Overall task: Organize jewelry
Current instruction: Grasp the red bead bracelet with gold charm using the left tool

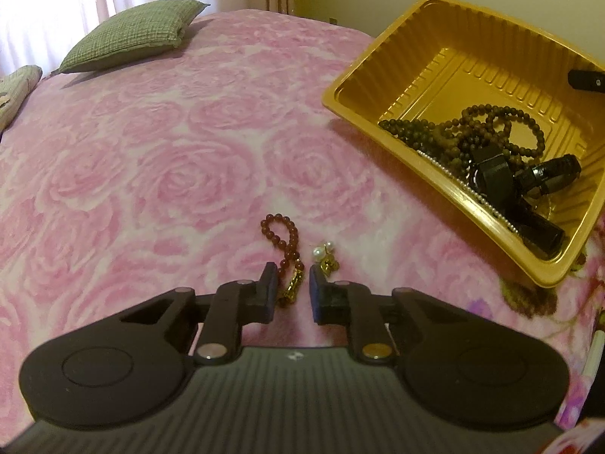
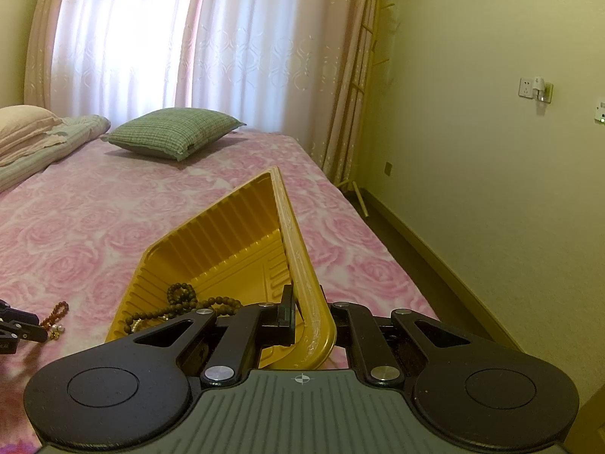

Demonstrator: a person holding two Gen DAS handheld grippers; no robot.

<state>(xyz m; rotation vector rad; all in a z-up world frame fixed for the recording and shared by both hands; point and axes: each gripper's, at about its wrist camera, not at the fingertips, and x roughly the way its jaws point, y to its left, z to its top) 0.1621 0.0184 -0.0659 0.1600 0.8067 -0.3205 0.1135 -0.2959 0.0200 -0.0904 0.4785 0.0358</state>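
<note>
A red bead bracelet [image 1: 284, 244] with a gold charm lies on the pink bedspread, its charm end between my left gripper's fingertips. My left gripper [image 1: 292, 283] is open around it, not closed. Pearl and gold earrings [image 1: 324, 255] lie just right of the bracelet. A yellow plastic tray [image 1: 378, 75] at the right holds dark bead necklaces [image 1: 487, 128], a thin pearl chain and black items. My right gripper [image 2: 306, 302] is shut on the tray's rim [image 2: 298, 265] and holds the tray tilted. The bracelet [image 2: 56, 312] and the left gripper's tip [image 2: 22, 327] show at the right wrist view's left edge.
A green checked cushion [image 1: 132, 34] lies at the far side of the bed, with folded bedding [image 2: 34, 140] at its left. The bed's right edge [image 2: 378, 242] drops to the floor beside a yellow wall. Curtains hang behind the bed.
</note>
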